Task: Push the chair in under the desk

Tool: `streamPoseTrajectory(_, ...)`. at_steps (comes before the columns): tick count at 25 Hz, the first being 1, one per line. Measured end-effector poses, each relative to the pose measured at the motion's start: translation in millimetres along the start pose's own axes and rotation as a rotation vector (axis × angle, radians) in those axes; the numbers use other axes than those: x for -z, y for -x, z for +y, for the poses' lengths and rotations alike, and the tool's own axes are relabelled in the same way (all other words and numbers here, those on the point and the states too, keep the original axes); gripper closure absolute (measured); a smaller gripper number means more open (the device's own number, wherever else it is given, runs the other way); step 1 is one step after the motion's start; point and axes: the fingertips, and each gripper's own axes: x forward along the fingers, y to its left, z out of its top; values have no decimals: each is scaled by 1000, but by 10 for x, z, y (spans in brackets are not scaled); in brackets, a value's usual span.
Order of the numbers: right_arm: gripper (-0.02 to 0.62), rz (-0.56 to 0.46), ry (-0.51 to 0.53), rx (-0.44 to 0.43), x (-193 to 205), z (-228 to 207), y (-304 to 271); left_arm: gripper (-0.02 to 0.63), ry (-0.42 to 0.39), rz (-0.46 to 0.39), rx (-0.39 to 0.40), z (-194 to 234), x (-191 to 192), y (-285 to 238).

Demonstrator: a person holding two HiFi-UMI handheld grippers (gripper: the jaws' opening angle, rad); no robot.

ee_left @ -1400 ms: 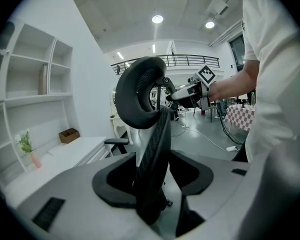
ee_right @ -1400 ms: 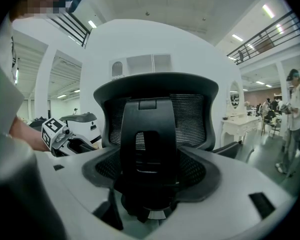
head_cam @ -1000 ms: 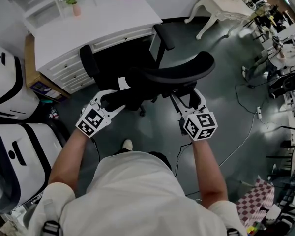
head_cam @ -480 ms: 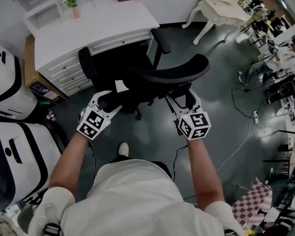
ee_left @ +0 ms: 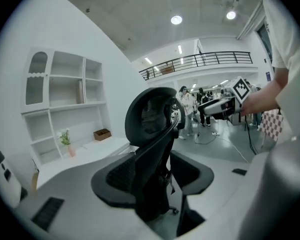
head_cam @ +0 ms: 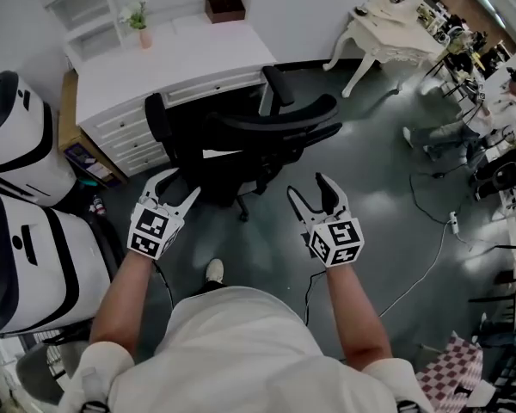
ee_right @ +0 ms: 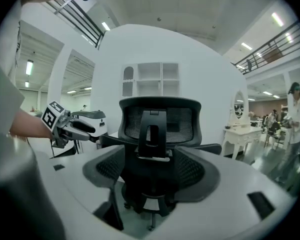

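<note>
Office chair (head_cam: 241,140) stands untouched ahead of left gripper (head_cam: 174,188) and right gripper (head_cam: 308,189), jaws apart and empty, left's just narrowing; its mesh shows only in gripper views.

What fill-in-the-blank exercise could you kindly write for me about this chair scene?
1. The office chair is ____ in colour.
2. The brown box and the potted plant stand on top of the white ____.
3. The right gripper, its jaws open, holds ____.
Missing words: black; desk; nothing.
</note>
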Motion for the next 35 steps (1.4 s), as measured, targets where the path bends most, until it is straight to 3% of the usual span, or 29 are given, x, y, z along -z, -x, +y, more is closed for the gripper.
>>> streamPoseTrajectory(1, 289, -6, -2, -12, 0, 25, 86, 393, 18, -11, -4, -90, -46, 63)
streamPoseTrajectory(8, 517, -43, 14, -87, 59, 163, 692, 497, 147, -57, 9, -975, -280, 378)
streamPoseTrajectory(12, 583, -43, 21, -143, 184, 269, 987, 582, 189, -64, 15, -1499, -322, 533)
streamPoseTrajectory(15, 591, -39, 16, -179, 273, 341, 1214, 609, 198, -65, 16, -1840, -332, 683)
streamPoseTrajectory(25, 592, -6, 6, -303, 694, 757, 1986, 611, 249, -18, -17, -2743, -132, 1334)
streamPoseTrajectory(35, 592, 11, 3, -360, 852, 1181, 2492, 611, 268, -5, 3, -3135, -42, 1737)
